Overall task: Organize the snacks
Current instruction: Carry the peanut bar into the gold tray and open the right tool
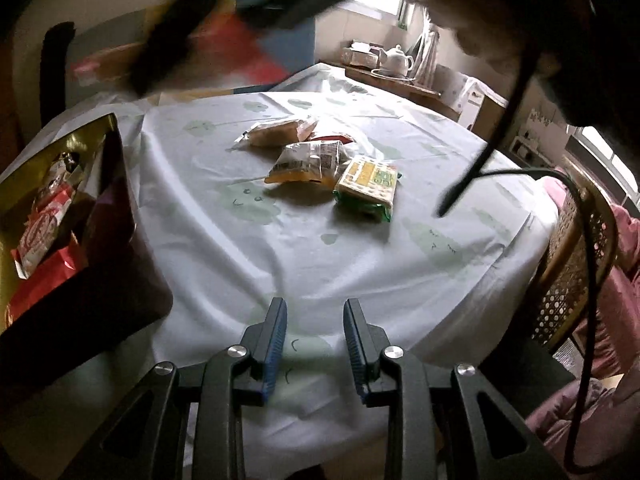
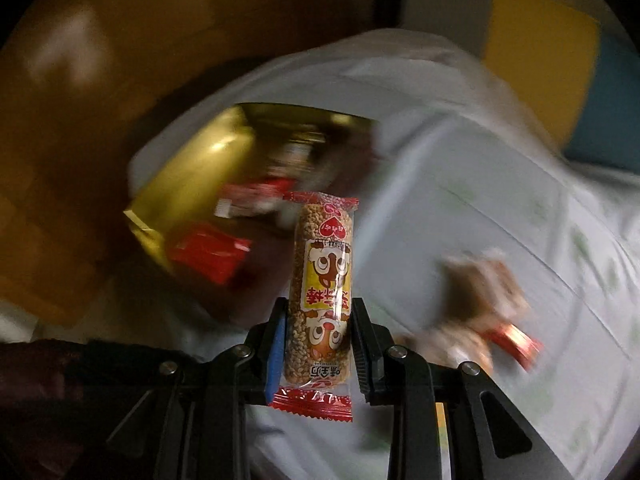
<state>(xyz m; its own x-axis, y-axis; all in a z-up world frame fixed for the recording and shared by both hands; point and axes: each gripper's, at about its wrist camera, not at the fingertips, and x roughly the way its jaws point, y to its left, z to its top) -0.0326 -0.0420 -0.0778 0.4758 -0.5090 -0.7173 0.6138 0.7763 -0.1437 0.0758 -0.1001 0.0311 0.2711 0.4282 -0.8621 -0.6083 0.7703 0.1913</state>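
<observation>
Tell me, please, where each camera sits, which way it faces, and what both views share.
Left wrist: on the left gripper, above the tablecloth, facing loose snack packets; open fingers and a pink sleeve show.
Right wrist: on the right gripper, aimed at the gold box; its fingers clamp a puffed-grain bar.
Shared: box, tablecloth, packets.

Left claw [image 1: 315, 340] gapes; right claw [image 2: 318, 340] is clamped.

Gold box [image 2: 192, 168] and loose snacks [image 2: 492, 304] motion-blurred; box [image 1: 60, 216] cropped at frame edge.
</observation>
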